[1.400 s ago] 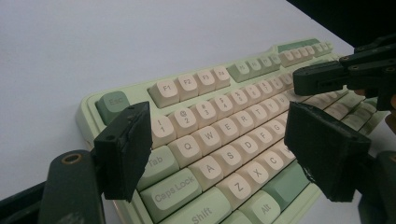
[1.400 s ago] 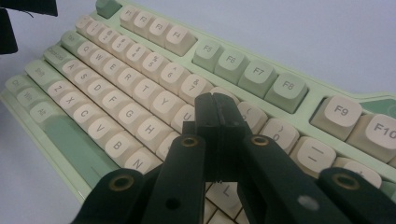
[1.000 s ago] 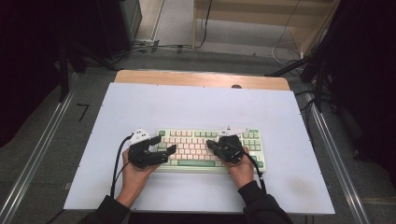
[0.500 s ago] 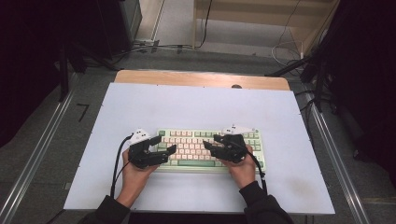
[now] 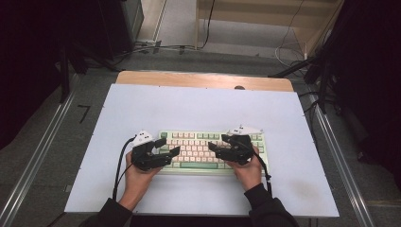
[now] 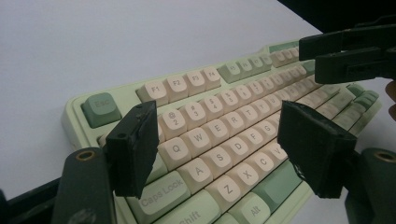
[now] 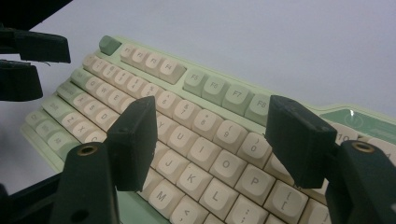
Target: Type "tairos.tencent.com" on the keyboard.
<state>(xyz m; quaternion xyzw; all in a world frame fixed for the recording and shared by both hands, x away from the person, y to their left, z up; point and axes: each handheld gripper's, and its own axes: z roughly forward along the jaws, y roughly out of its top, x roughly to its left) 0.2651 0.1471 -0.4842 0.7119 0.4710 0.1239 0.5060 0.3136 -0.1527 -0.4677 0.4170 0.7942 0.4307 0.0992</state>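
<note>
Left gripper (image 5: 168, 147): jaws spread wide with nothing between them, and just now closing a little; black, held over the keyboard's left end, tips pointing toward 3 o'clock in the high view.
Left gripper's own view: two blunt, matte black pads (image 6: 135, 147) frame the Q, W, A and S keys, apart from the caps as far as can be told.
Right gripper (image 5: 216, 143): jaws parted and just now opening further, nothing between them; it hovers over the keyboard's right half, tips pointing toward 9 o'clock at its partner.
Right gripper's own view: pads (image 7: 135, 140) bracket the U, I, O, J, K and L keys.
Keyboard (image 5: 198, 142): a compact mechanical board lying at 6 o'clock on the table, directly beneath both grippers, long axis running 9 to 3 o'clock.
Which hand is nearer: neither; each covers its own half, so any key is reached by whichever gripper sits on that side.
Keycaps: smooth, rounded cream plastic with grey legends; Esc, Caps Lock, Shift and the middle function keys are sage green.
Case: pale green, glossy, with rounded corners.
Table (image 5: 189, 104): flat white matte sheet over a wooden top whose edge shows at 12 o'clock.
Person: dark sleeves enter from 6 o'clock, one hand on each gripper.
</note>
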